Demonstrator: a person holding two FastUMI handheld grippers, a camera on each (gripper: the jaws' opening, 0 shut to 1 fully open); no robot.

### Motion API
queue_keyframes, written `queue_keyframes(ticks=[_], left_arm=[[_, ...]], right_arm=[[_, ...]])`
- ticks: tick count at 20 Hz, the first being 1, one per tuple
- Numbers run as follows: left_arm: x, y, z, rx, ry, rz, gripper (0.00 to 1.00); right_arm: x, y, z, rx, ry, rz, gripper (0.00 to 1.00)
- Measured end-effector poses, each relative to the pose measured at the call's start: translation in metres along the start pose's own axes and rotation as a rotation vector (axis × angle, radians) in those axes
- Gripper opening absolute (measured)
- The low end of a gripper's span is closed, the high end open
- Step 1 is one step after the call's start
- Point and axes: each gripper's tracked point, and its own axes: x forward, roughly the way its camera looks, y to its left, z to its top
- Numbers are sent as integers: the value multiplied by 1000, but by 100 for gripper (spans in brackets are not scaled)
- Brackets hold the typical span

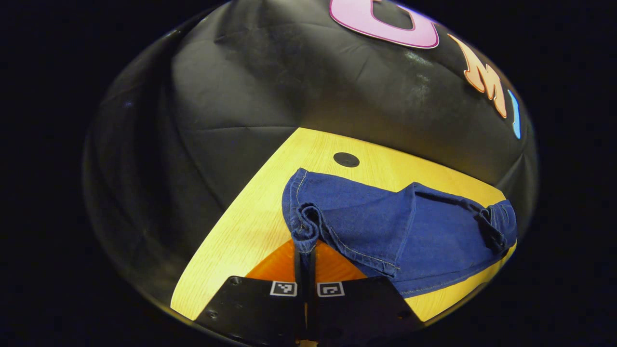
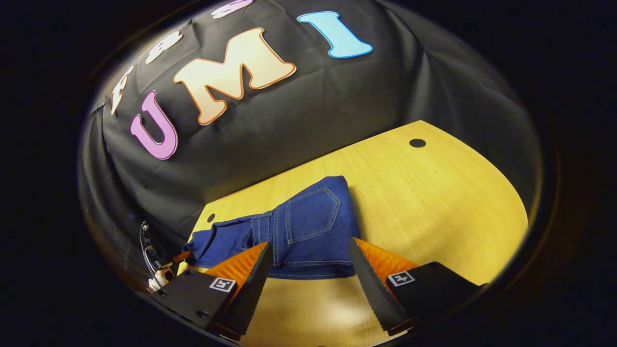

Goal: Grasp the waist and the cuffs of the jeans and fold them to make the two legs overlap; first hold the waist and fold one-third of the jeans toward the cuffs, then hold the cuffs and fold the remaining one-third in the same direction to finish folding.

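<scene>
Two grippers: both were over a wooden table [image 2: 434,193] with the jeans [image 2: 308,226] lying on it
Left gripper [image 1: 304,250]: its fingers were pressed together on a bunched edge of the denim, seen in the left gripper view; whether that edge was a cuff I could not tell
Right gripper [image 2: 308,270]: its fingers stood wide apart, holding nothing, just at the near edge of the jeans, with bare table between them
Jeans: folded, a back pocket [image 2: 311,217] facing up in the right gripper view; the cloth ran from the right gripper away toward the left, where the other gripper [image 2: 161,270] showed small at the far end
Table: two dark round holes [image 2: 417,143] sat in the top, near its far edge
Wall: black cloth [image 1: 289,86] hung behind the table
</scene>
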Motion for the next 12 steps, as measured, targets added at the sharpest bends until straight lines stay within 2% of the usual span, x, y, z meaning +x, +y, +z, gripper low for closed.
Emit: queue_keyframes(ticks=[4,9,12], left_arm=[[-27,-31,29,-10,-32,-48,2],[-84,-104,75,-116,-97,-263,0],[-102,-153,91,-165,-113,-353,0]], right_arm=[[-3,3,8,12,-20,17,98],[-14,-10,24,-21,-69,-9,98],[-22,-21,28,-28,-88,-17,98]])
